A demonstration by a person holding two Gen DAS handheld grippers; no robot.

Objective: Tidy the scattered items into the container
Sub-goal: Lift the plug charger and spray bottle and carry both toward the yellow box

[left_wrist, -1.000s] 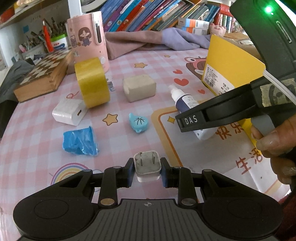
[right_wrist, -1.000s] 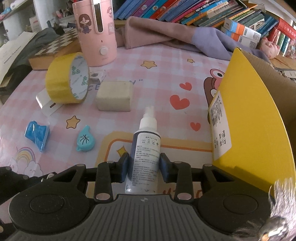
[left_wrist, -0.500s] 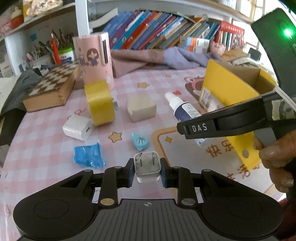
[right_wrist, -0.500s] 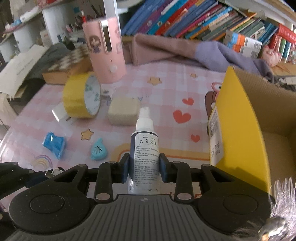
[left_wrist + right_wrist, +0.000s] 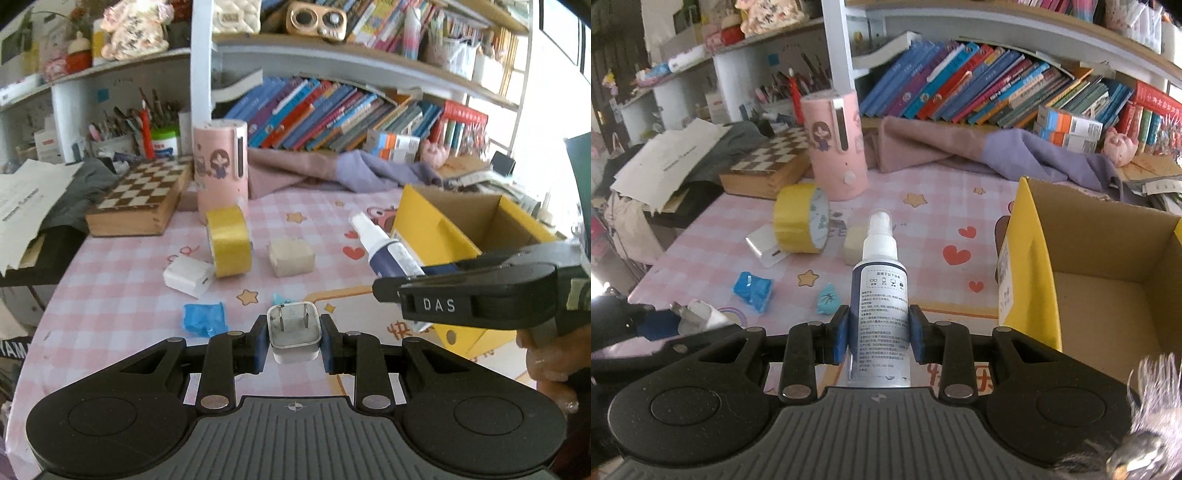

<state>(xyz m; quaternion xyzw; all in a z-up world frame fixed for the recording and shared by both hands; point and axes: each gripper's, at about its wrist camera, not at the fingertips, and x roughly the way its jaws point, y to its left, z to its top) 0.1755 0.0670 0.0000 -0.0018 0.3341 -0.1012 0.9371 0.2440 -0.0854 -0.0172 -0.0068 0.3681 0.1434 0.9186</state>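
My left gripper (image 5: 293,341) is shut on a white plug adapter (image 5: 293,332), prongs up, lifted above the pink checked table. My right gripper (image 5: 878,334) is shut on a spray bottle (image 5: 881,291) with a dark blue body and white label; the same spray bottle (image 5: 384,251) shows in the left wrist view. The open yellow cardboard box (image 5: 1108,280) stands to the right, its brown inside empty in what I see. On the table lie a yellow tape roll (image 5: 229,240), a white charger (image 5: 188,275), a beige block (image 5: 291,256), a blue crumpled wrapper (image 5: 203,319) and a small teal piece (image 5: 827,297).
A pink cylinder (image 5: 221,166) and a wooden chessboard box (image 5: 142,199) stand at the back left. Pink and purple cloth (image 5: 979,151) lies along the rear under shelves of books. A person's hand (image 5: 550,354) holds the right gripper's handle.
Both grippers have risen from the table with their loads, so more of the shelves shows. The box's inside has come into sight. The loose items have not moved.
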